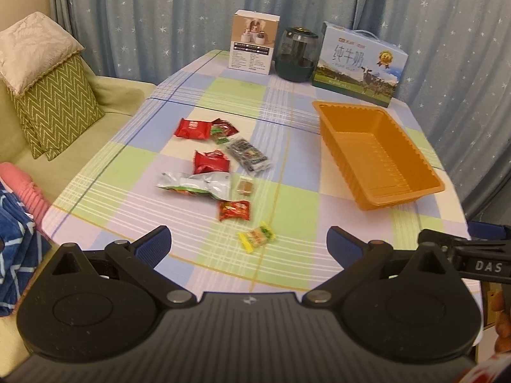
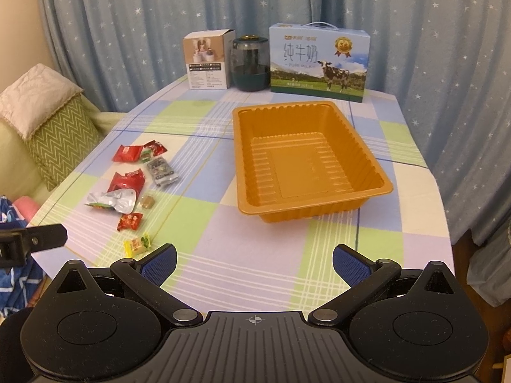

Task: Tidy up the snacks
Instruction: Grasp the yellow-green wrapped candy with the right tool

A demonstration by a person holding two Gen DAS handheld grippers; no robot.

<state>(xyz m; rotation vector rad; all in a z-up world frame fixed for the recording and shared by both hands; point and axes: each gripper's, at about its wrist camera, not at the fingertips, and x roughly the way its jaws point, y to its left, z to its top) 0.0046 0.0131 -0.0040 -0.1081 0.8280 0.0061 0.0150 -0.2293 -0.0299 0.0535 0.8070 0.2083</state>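
Note:
Several wrapped snacks lie on the checked tablecloth, left of an empty orange tray (image 1: 383, 159) (image 2: 306, 162). Nearest is a yellow candy (image 1: 256, 235) (image 2: 137, 244), then a small red packet (image 1: 233, 209) (image 2: 129, 221), a silver pouch (image 1: 194, 185) (image 2: 111, 201), a small brown cube snack (image 1: 245, 186), red packets (image 1: 210, 161) (image 1: 191, 128) and a dark packet (image 1: 249, 153). My left gripper (image 1: 249, 245) is open and empty, above the table's near edge by the yellow candy. My right gripper (image 2: 254, 261) is open and empty, in front of the tray.
At the table's far edge stand a white box (image 1: 254, 43), a dark glass jar (image 1: 297, 54) and a blue milk carton (image 1: 359, 63). A sofa with cushions (image 1: 48, 95) is on the left. Star-patterned curtains hang behind.

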